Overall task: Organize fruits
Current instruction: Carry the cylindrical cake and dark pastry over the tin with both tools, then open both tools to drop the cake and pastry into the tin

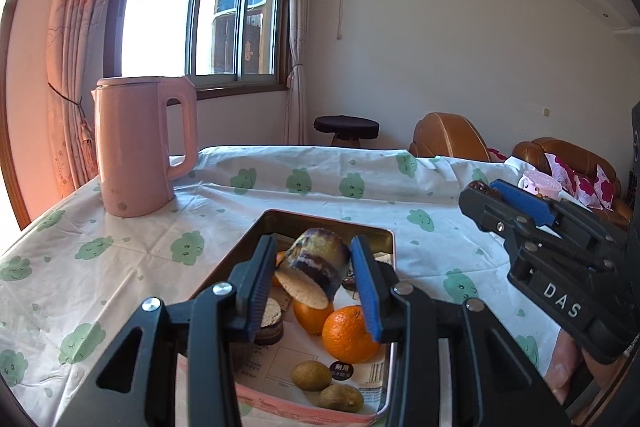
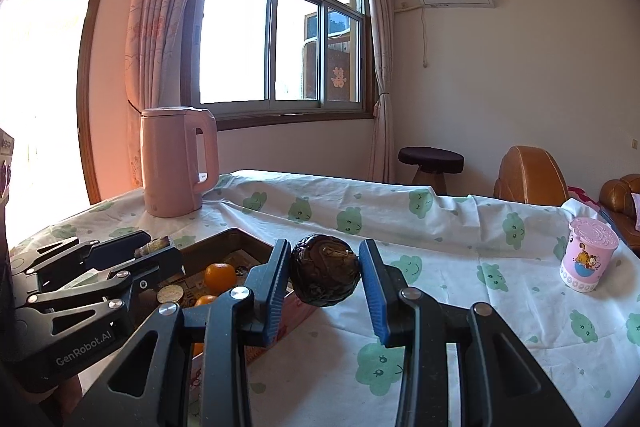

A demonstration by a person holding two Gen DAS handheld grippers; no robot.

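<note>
Only the right wrist cam catches the pink cup (image 2: 588, 254). Right gripper (image 2: 325, 287) clamps a dark round fruit (image 2: 325, 270); left gripper (image 1: 316, 287) pinches a sugarcane chunk (image 1: 316, 269) above the tin (image 1: 256, 227).

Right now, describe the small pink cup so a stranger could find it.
Start at the table under the white cloth with green cloud prints. Far from the tall pink kettle and the metal fruit tray, the small pink cup stands alone near the cloth's right edge. Only it carries a cartoon cat.

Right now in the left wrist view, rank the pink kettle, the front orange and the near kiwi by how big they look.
1. pink kettle
2. front orange
3. near kiwi
The kettle looks largest even though it stands farthest away.
</note>
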